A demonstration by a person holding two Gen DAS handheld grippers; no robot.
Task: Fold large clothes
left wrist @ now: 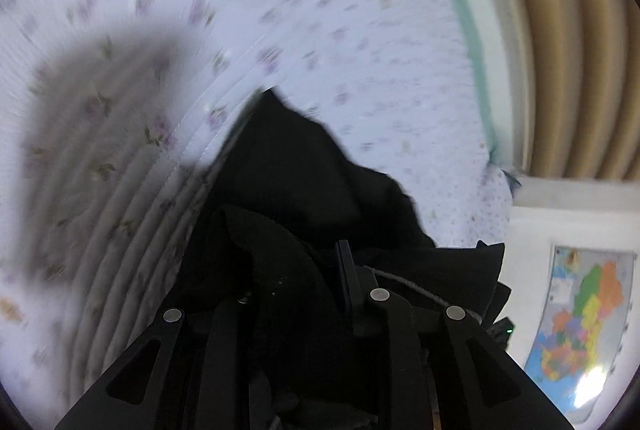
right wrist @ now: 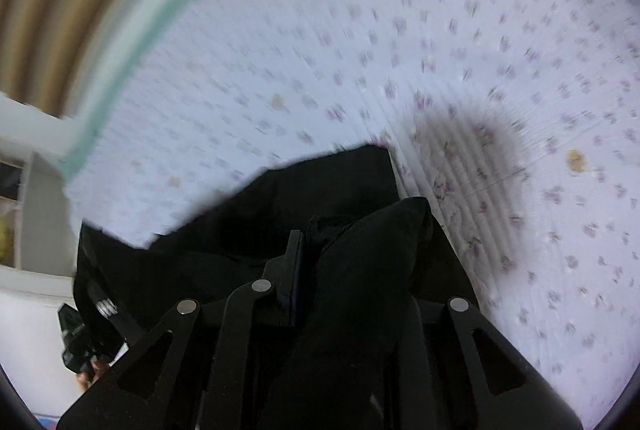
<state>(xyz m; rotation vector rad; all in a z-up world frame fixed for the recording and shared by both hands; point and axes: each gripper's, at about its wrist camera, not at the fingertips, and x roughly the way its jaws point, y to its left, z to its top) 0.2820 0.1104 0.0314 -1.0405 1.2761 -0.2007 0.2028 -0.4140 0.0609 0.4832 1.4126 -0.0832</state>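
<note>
Black cloth [left wrist: 296, 190] fills the near part of both views, bunched between the fingers of each gripper and hanging over the flowered bedsheet [left wrist: 320, 10]. Left gripper [left wrist: 304, 270] is clamped on a fold of it; right gripper [right wrist: 332, 250] also grips a thick fold. Only the left view shows a coloured map [left wrist: 580, 318], beside the sheet's corner. Only the right view shows white shelves [right wrist: 24, 190]. Motion blur smears the sheet's pattern, and the cloth hides one finger of each gripper.

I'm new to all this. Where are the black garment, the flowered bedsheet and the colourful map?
Black fabric garment [left wrist: 304, 166], left wrist view, its upper fold.
White purple-flowered bedsheet [right wrist: 360, 30], right wrist view, bare middle.
Colourful wall map [left wrist: 588, 310], left wrist view, its centre.
</note>
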